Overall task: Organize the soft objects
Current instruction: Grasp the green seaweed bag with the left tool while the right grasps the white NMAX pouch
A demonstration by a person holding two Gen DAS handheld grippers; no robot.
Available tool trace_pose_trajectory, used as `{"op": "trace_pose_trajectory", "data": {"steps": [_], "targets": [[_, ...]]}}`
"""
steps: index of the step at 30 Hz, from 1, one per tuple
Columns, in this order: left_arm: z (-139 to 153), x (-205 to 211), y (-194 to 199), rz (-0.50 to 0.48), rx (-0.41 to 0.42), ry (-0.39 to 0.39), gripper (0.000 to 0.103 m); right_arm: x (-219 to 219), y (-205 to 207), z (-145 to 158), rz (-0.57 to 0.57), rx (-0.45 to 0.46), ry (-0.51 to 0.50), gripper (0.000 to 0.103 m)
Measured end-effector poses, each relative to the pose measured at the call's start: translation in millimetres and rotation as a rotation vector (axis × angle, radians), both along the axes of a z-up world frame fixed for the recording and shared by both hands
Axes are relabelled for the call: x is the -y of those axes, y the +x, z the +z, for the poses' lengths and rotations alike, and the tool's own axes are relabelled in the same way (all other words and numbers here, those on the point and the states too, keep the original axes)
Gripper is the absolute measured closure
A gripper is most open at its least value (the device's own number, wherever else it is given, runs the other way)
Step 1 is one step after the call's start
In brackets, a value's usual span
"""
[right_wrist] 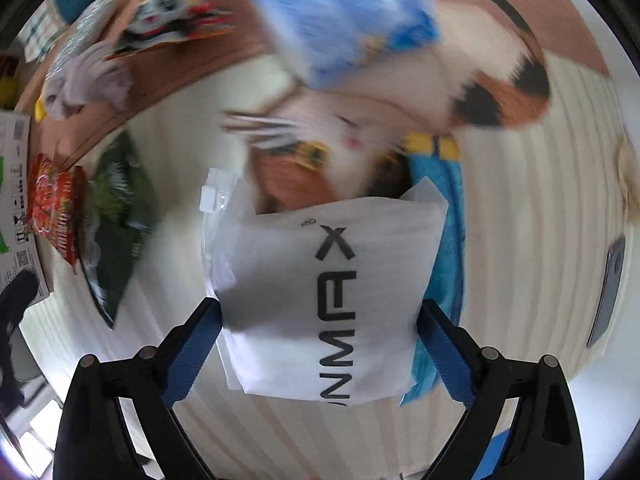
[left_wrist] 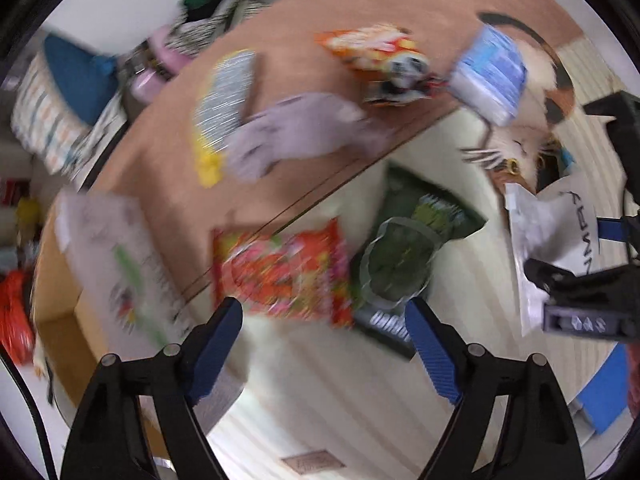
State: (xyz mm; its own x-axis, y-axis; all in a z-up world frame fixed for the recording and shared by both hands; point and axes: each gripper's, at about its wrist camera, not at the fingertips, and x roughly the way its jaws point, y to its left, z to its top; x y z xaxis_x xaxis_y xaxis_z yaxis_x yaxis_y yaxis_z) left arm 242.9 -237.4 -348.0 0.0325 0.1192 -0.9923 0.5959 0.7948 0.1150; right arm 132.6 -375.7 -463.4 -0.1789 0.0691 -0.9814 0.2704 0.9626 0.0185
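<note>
My right gripper [right_wrist: 318,320] is wide open with a white zip pouch [right_wrist: 320,280] printed in black letters lying between its fingers; whether the pads press it is unclear. A blue cloth [right_wrist: 444,240] lies under the pouch. The pouch [left_wrist: 548,236] and right gripper [left_wrist: 576,296] also show at the right of the left wrist view. My left gripper [left_wrist: 324,316] is open and empty above the cream striped cover, near a red snack bag [left_wrist: 280,272] and a green snack bag [left_wrist: 400,264]. A calico cat plush [right_wrist: 440,92] lies beyond the pouch.
A brown surface [left_wrist: 168,152] holds a grey cloth [left_wrist: 296,132], an orange panda snack bag [left_wrist: 380,60], a blue tissue pack [left_wrist: 488,72] and a silver-yellow packet [left_wrist: 224,96]. An open cardboard box [left_wrist: 60,320] stands at the left with a white manual [left_wrist: 120,264]. Both views are motion-blurred.
</note>
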Motion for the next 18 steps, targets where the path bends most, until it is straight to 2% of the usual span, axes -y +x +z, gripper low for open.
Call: {"op": "trace_pose_trajectory", "data": {"steps": [5, 6, 7, 9, 10, 13, 15, 18], "targets": [[-41, 36, 9, -0.097, -0.106, 0.01, 0.02, 15, -11, -8, -0.028, -0.012, 0.061, 0.004], [-51, 40, 11, -0.1, -0.132, 0.025, 0.023, 18, -13, -9, -0.035, -0.014, 0.07, 0.004], [-56, 42, 12, -0.095, -0.137, 0.033, 0.04, 20, -15, -10, -0.043, -0.013, 0.075, 0.004], [-66, 42, 13, -0.059, -0.181, 0.046, 0.053, 29, -7, -2, -0.068, -0.01, 0.087, 0.006], [-67, 41, 13, -0.031, -0.186, 0.049, 0.056, 33, -10, 0, -0.097, 0.0, 0.092, 0.009], [-72, 26, 10, 0.118, -0.259, 0.077, 0.058, 46, -22, 0, -0.18, 0.003, 0.132, 0.011], [-74, 16, 6, 0.19, -0.302, 0.045, 0.058, 55, -27, 0, -0.196, 0.003, 0.148, 0.011], [-80, 5, 2, 0.235, -0.317, 0.006, 0.055, 60, -25, 1, -0.177, -0.01, 0.138, 0.007]]}}
